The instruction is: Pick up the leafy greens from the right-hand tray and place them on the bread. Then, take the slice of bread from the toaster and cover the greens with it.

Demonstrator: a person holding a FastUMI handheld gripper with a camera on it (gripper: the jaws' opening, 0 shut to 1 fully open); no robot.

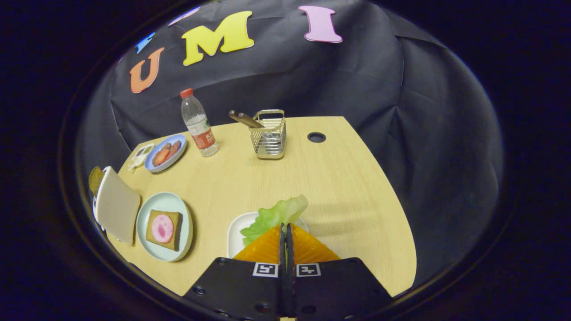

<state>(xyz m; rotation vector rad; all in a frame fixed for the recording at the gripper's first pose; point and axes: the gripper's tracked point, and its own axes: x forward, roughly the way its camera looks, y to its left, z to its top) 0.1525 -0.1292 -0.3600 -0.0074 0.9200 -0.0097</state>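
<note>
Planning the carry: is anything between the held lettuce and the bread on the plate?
Nothing visible: the gripper, shut on the green lettuce leaf, has bare wooden table between it and the brown bread slice on the pale plate.

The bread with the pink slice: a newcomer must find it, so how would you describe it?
On the wooden table, look left of the gripper, whose fingers are shut on the lettuce leaf. There a pale round plate sits beside the toaster. The bread lies on it, brown, topped by a pink round slice.

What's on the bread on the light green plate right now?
A round pink slice of meat lies on the bread on the light green plate. No greens there yet: the lettuce is pinched at the gripper tips, above the white tray.
</note>
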